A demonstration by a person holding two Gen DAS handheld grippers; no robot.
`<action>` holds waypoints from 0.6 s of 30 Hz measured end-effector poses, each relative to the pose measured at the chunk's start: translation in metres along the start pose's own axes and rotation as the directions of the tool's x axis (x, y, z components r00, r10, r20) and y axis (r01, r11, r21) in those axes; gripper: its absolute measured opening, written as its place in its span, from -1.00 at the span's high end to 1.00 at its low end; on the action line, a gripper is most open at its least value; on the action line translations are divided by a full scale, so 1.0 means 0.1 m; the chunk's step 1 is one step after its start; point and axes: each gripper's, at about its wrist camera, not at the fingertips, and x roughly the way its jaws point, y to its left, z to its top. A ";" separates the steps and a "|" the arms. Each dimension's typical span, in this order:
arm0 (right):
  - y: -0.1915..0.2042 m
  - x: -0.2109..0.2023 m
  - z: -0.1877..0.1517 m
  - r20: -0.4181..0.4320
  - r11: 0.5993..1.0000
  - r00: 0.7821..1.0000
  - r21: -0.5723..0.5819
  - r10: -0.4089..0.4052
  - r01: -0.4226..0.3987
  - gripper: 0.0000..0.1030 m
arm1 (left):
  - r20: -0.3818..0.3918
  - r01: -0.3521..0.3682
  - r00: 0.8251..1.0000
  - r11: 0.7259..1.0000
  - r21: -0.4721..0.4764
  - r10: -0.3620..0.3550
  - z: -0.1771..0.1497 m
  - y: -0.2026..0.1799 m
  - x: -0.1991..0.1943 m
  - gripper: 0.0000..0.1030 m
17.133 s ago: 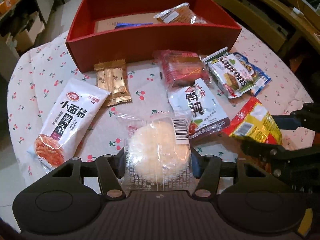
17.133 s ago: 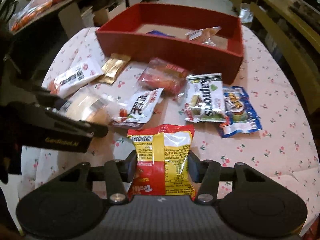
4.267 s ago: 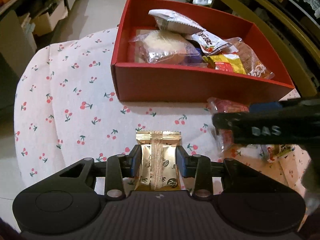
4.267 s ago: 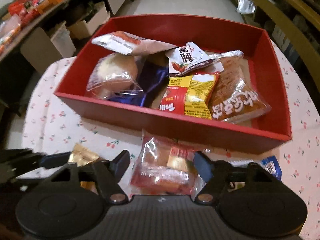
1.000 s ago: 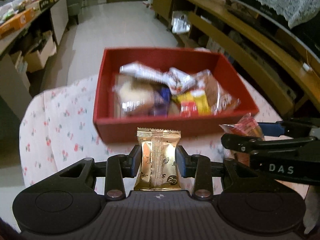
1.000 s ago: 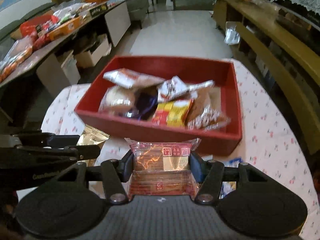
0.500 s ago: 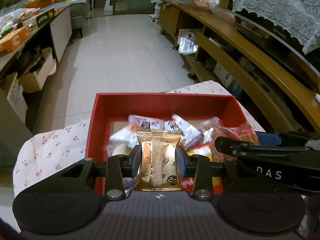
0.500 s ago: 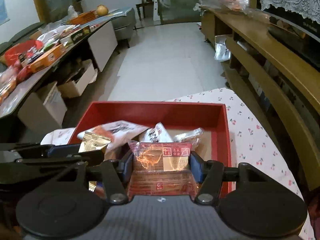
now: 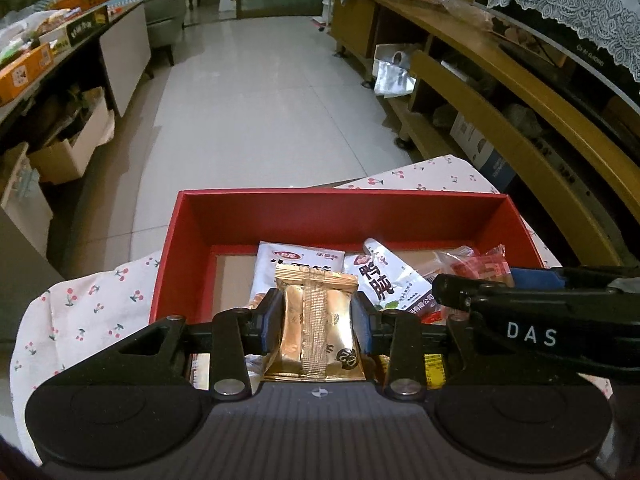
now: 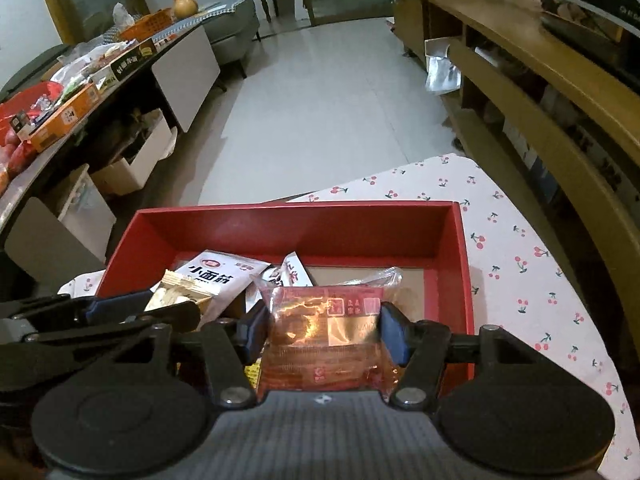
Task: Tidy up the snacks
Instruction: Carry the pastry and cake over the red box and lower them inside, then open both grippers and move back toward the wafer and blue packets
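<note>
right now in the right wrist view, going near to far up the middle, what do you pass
red snack packet held in the right gripper → bare cardboard floor of the box → far wall of the red box → cherry-print tablecloth → tiled floor

The box point(image 9: 188, 264) sat on the table point(image 10: 520, 248), floor beyond it. Inside lay a noodle packet point(image 9: 298, 260) to the left and a jerky packet point(image 9: 384, 280) right of it. The left gripper point(image 9: 316, 320) held a wafer packet point(image 9: 316, 328) above the box; the right gripper point(image 10: 324, 330), just beside it, held a cake packet point(image 10: 324, 332).
</note>
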 end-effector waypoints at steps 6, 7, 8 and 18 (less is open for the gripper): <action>0.02 -0.03 -0.01 0.007 1.000 1.000 -0.002 -0.022 0.022 -0.29 | 0.009 -0.013 1.000 1.000 0.007 0.013 0.00 -0.01 -0.04 -0.11; 0.02 -0.03 -0.01 0.007 1.000 1.000 -0.004 -0.023 0.023 -0.29 | 0.012 -0.016 1.000 1.000 0.007 0.016 0.00 -0.01 -0.05 -0.15; 0.03 -0.03 0.00 0.005 1.000 1.000 -0.004 -0.022 0.022 -0.30 | 0.016 -0.021 1.000 1.000 0.005 0.021 0.00 0.00 -0.07 -0.16; 0.03 -0.10 0.03 0.032 1.000 0.999 -0.009 -0.008 0.008 -0.40 | 0.030 -0.010 0.999 1.000 -0.019 0.011 0.02 0.05 -0.15 -0.26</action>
